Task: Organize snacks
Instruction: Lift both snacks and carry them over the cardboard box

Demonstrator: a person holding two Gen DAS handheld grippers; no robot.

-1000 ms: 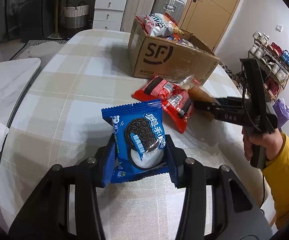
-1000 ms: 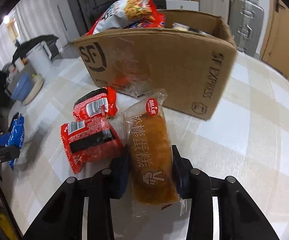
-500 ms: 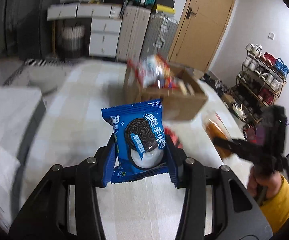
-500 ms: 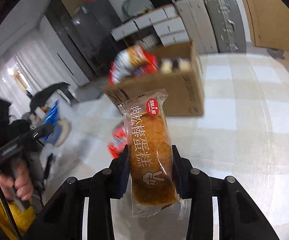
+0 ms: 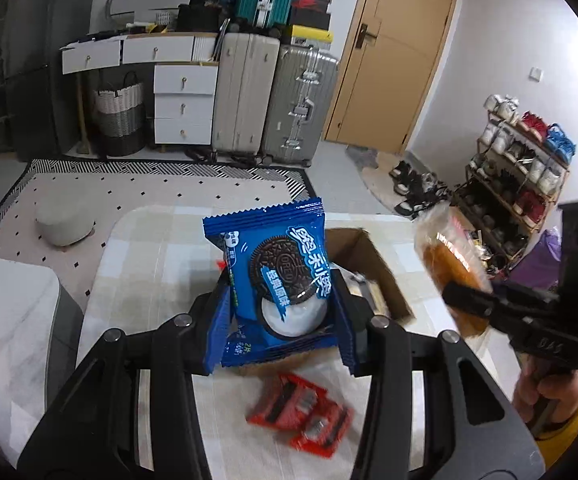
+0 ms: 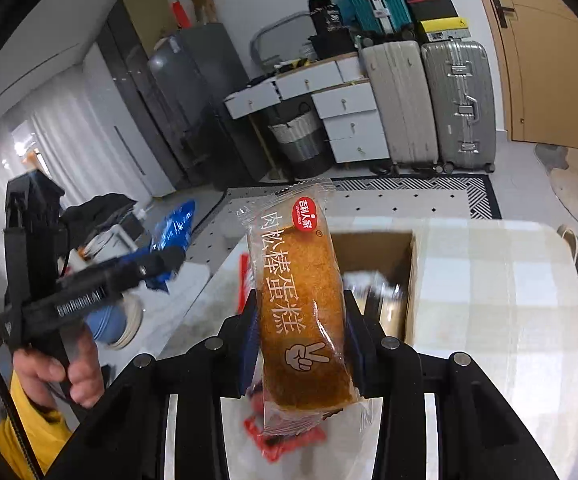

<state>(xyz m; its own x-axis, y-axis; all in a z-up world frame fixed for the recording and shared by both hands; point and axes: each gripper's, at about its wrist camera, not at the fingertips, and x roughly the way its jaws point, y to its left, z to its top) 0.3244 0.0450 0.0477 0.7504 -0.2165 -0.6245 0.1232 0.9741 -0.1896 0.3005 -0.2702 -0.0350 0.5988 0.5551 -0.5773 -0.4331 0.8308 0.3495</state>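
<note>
Careful: your left gripper (image 5: 279, 314) pinches the blue Oreo packet (image 5: 275, 276) and your right gripper (image 6: 303, 344) clamps the meat-floss cake (image 6: 301, 312), both aloft near the cardboard box (image 5: 373, 276), so crowding its opening together risks a collision.

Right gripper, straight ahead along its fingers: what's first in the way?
Probably the open cardboard box behind the cake packet held by the right gripper; depth is unclear.
</note>
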